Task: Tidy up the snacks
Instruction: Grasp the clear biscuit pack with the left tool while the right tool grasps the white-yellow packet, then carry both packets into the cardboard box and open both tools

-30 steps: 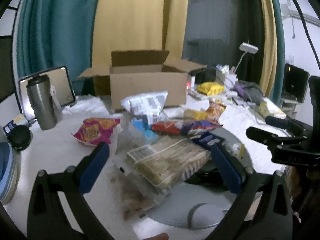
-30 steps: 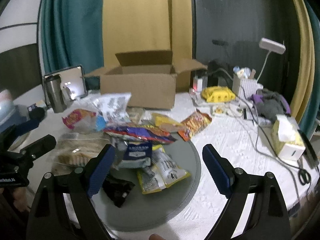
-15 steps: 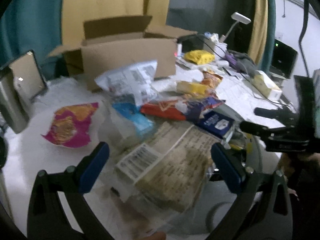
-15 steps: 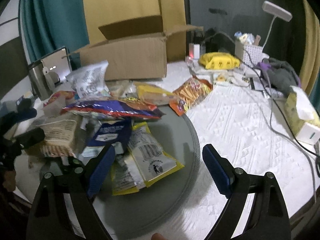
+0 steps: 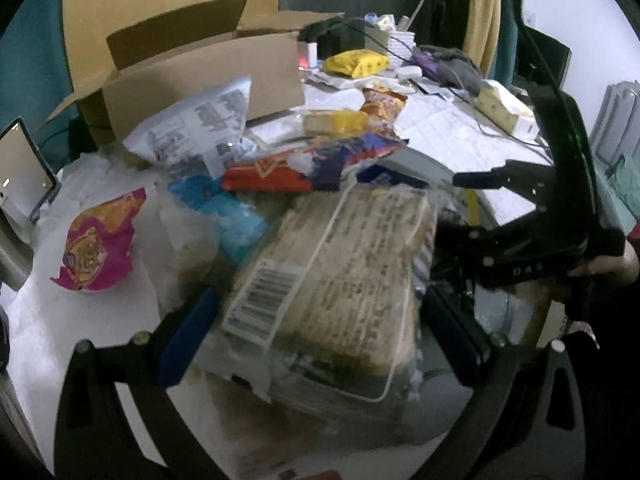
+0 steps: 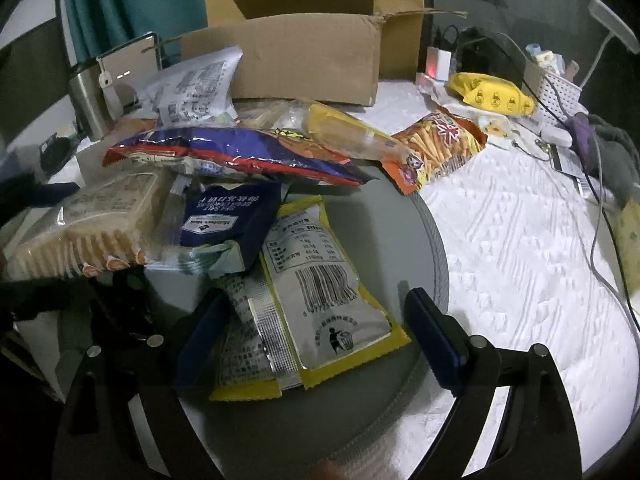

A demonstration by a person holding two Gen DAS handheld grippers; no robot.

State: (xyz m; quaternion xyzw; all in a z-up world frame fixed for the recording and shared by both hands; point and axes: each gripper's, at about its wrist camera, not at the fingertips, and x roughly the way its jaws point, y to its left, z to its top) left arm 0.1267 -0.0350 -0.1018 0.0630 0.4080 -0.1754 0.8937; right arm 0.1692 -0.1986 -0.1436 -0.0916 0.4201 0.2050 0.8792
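Here both tongs (image 5: 320,336) (image 6: 316,340) gape, straddling cracker pack (image 5: 340,272) and yellow-edged packet (image 6: 320,292).

Glossy crinkled plastic on the chip bag (image 6: 236,152), clear film around the crackers (image 5: 340,268), matt brown cardboard box (image 6: 304,56), brushed metal flask (image 6: 86,100), textured white tablecloth (image 6: 520,240).

White textured surface (image 6: 520,240) is pretty cluttered: round grey mat (image 6: 400,240) at the near edge under the snack packets (image 6: 320,292), open cardboard box (image 6: 304,56) toward the far edge.

Probably a home: curtains (image 6: 120,0), cluttered table (image 6: 520,240).
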